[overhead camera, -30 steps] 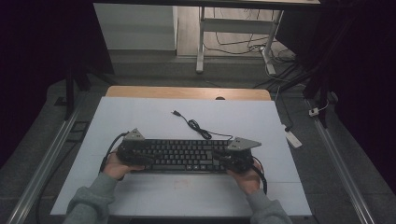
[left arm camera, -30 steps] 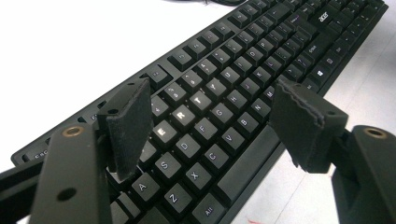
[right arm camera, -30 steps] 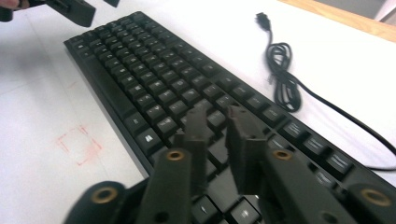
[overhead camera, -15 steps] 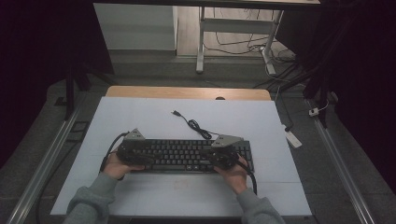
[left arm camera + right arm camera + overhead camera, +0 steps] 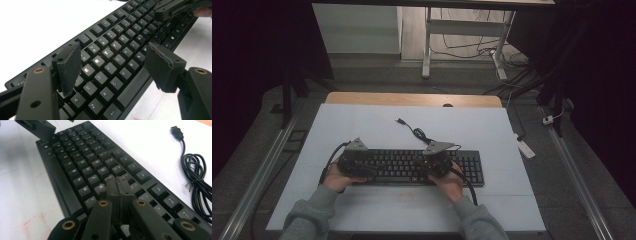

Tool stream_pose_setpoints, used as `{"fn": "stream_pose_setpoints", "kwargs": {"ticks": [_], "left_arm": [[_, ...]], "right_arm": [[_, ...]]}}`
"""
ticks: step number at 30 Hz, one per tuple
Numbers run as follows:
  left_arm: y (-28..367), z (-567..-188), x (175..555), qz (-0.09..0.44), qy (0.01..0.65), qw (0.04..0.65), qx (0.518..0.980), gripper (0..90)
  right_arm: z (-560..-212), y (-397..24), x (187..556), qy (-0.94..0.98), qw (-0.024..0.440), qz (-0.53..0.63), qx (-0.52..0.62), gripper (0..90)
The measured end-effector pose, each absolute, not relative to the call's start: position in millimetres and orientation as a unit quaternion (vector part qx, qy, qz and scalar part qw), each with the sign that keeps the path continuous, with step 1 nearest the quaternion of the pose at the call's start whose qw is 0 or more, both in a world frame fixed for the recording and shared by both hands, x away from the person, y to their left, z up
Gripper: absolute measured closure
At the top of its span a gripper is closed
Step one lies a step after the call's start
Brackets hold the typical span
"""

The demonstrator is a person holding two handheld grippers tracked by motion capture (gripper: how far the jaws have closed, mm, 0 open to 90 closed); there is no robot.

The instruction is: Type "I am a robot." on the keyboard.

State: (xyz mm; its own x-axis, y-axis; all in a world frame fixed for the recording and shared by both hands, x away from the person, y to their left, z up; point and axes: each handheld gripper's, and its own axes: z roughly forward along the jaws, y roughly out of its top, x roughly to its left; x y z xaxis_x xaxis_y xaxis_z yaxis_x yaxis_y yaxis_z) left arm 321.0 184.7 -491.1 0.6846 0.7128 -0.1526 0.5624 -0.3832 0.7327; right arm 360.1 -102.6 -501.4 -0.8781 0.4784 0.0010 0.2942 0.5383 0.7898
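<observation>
A black keyboard (image 5: pixel 412 166) lies flat near the front of a white tabletop (image 5: pixel 362 125), its loose cable (image 5: pixel 414 131) coiled just behind it. The left claw (image 5: pixel 112 67) hovers wide above the left letter keys, gripping nothing. The right claw (image 5: pixel 119 185) is pinched fully together, empty, its joined tips low over the keys right of centre, as if to press one. The risk, as a judgement: those blunt tips could straddle two keycaps and strike the wrong one, or come in at a slant and nudge the keyboard. The left claw's spread pads (image 5: pixel 68 66) sit close enough to brush keys by accident.
</observation>
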Motion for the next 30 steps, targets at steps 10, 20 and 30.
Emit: {"fn": "stream_pose_setpoints", "kwargs": {"ticks": [10, 20, 30], "left_arm": [[186, -492, 321, 0.094, 0.387, 0.398, 0.827, 30.2], [186, -492, 321, 0.095, 0.386, 0.398, 0.827, 30.1], [186, -492, 321, 0.095, 0.386, 0.396, 0.828, 30.0]], "right_arm": [[-510, -89, 373, 0.874, 0.104, 0.418, 0.225, 89.2], [-513, -87, 376, 0.876, 0.106, 0.412, 0.228, 89.2], [-518, -83, 379, 0.878, 0.106, 0.408, 0.229, 89.2]]}}
